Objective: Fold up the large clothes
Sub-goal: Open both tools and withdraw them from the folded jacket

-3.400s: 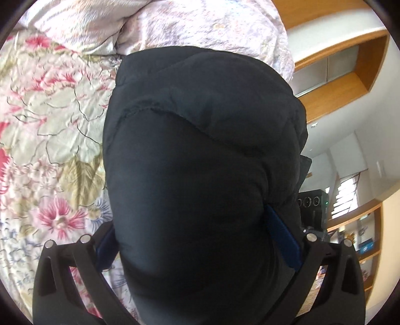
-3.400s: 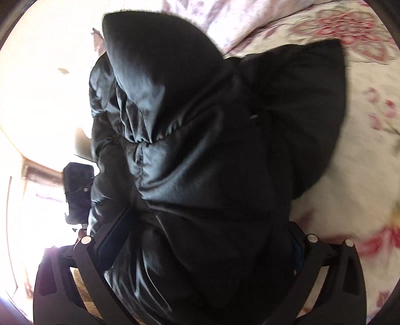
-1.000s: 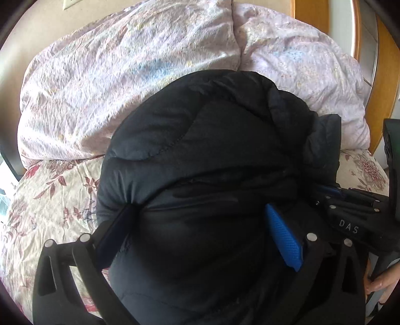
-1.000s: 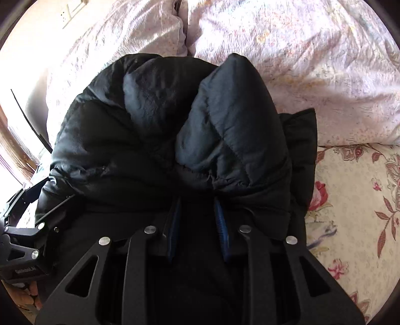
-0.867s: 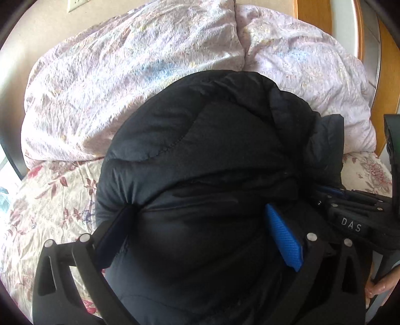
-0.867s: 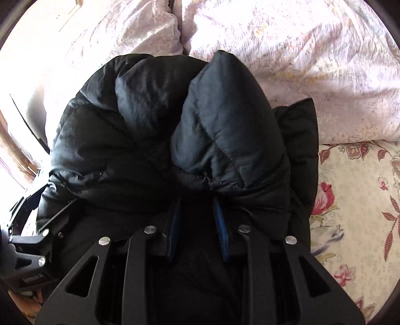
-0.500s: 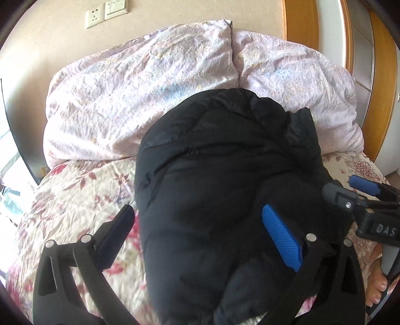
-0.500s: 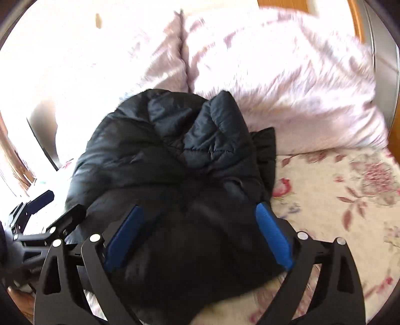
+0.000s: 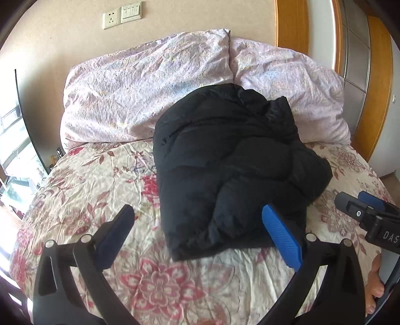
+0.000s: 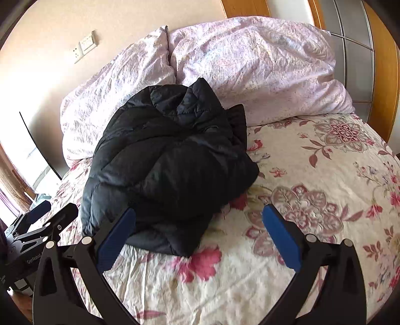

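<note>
A black puffer jacket (image 9: 225,165) lies folded into a thick bundle on the floral bedspread (image 9: 105,175), its far end resting against the pillows. It also shows in the right wrist view (image 10: 165,160). My left gripper (image 9: 197,225) is open and empty, drawn back just in front of the bundle's near edge. My right gripper (image 10: 200,225) is open and empty, in front of the bundle's near right corner. Each gripper shows at the edge of the other's view: the right one (image 9: 367,212), the left one (image 10: 42,222).
Two crumpled pink pillows (image 9: 140,82) (image 10: 262,62) lie against the wall at the head of the bed. A wooden headboard frame (image 9: 292,22) stands at the right. A socket and switch plate (image 9: 122,16) sit on the wall. Bare floral bedspread (image 10: 312,175) stretches right of the jacket.
Both grippers let go of the jacket and pulled back toward me. The right gripper went from shut on the jacket to open. The bundle now lies free on the bed.
</note>
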Action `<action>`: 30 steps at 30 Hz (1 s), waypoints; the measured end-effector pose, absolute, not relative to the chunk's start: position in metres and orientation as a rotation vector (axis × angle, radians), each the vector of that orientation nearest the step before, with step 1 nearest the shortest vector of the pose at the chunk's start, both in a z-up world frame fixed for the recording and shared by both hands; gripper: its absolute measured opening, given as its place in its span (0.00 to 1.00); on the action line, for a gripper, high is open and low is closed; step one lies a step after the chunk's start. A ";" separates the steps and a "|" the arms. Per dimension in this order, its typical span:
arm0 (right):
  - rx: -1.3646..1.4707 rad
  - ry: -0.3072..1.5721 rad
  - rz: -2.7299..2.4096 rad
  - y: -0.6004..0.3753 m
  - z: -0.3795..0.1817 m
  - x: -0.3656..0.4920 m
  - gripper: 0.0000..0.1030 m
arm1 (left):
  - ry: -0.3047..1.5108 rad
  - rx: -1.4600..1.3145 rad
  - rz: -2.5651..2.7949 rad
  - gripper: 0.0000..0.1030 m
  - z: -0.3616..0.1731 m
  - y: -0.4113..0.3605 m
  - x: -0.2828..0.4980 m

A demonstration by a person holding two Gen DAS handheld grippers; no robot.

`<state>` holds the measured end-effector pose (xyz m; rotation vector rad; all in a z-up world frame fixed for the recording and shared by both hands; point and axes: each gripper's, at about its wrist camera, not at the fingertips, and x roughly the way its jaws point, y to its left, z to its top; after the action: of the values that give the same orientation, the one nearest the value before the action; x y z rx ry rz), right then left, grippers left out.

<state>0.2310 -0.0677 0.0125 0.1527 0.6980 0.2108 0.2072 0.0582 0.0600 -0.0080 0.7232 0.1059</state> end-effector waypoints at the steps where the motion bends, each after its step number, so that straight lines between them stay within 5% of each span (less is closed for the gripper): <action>1: 0.143 0.698 0.206 -0.066 0.012 0.226 0.99 | 0.726 -0.002 0.109 0.98 0.060 0.057 0.204; 30: 0.182 0.698 0.332 -0.069 0.028 0.129 0.99 | 0.787 -0.084 0.062 0.98 0.066 0.061 0.108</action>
<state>0.1293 -0.0688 0.0280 0.1821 0.6976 0.3319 0.1081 0.0610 0.0657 -0.0839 0.7866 0.0617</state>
